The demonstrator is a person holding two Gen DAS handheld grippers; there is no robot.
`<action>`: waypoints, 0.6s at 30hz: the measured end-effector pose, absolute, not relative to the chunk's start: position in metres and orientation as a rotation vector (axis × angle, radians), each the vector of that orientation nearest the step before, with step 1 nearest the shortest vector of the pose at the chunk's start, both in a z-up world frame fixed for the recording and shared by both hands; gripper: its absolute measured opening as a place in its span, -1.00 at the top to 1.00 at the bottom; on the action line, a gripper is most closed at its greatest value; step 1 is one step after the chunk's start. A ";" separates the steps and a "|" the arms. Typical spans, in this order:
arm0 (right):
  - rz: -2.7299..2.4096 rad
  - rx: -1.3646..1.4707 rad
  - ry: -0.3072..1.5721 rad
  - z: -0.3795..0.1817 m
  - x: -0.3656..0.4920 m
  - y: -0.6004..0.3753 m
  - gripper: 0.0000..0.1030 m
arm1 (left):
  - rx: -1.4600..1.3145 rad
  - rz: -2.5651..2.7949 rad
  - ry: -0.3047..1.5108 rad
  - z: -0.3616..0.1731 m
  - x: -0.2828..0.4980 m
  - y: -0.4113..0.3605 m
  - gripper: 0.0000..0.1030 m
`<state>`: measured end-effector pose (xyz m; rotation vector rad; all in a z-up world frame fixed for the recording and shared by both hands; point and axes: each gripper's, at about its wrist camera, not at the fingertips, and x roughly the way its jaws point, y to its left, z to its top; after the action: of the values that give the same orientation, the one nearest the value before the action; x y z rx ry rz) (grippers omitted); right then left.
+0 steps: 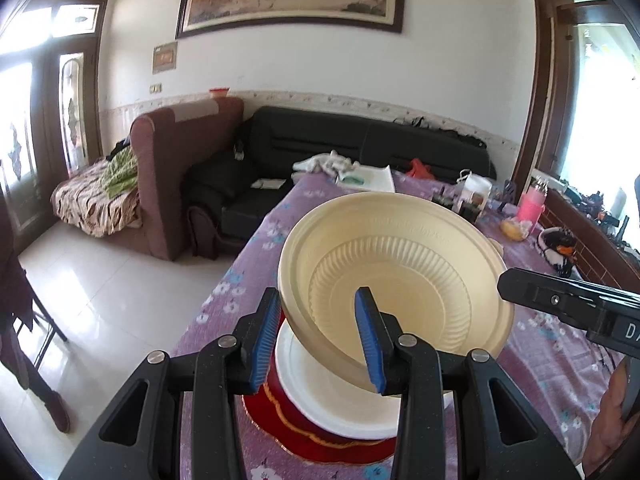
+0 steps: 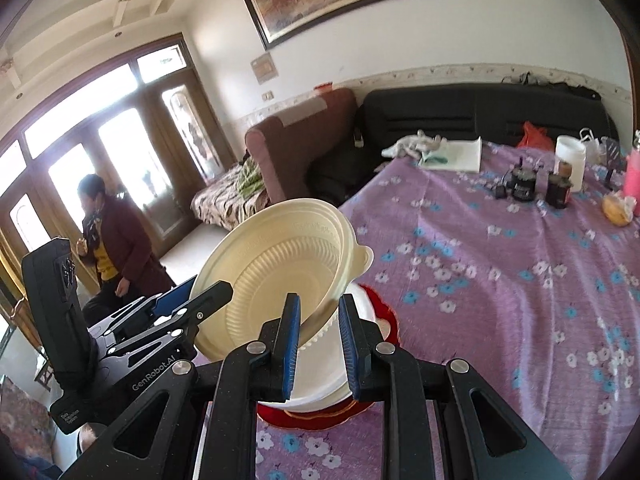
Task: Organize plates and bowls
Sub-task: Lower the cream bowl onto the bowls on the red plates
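Note:
A cream ribbed plastic bowl hangs tilted above a stack: a white bowl on a red plate. My left gripper straddles the cream bowl's near rim, one blue pad outside, one inside, with a gap showing. In the right wrist view the cream bowl tilts over the white bowl and red plate. My right gripper has its blue pads on either side of the cream bowl's lower rim. The left gripper shows at that bowl's left edge.
The table carries a purple flowered cloth. At its far end stand jars, a white tub, a pink bottle, a bread roll and a white tray. Sofas lie beyond. A person stands near the doors.

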<state>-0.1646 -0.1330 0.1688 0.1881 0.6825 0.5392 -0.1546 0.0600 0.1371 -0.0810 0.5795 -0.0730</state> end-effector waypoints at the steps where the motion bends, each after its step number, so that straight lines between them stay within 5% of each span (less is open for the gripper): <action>1: 0.540 0.188 0.695 0.164 -0.163 -0.132 0.58 | -0.080 -0.072 0.588 0.134 -0.154 0.061 0.29; 18: 0.557 0.194 0.802 0.122 -0.156 -0.124 0.58 | -0.080 -0.061 0.666 0.103 -0.143 0.070 0.29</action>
<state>-0.1558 -0.1244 0.1217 0.1938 0.8021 0.5570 -0.1430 0.0699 0.1033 -0.0796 0.6662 -0.0606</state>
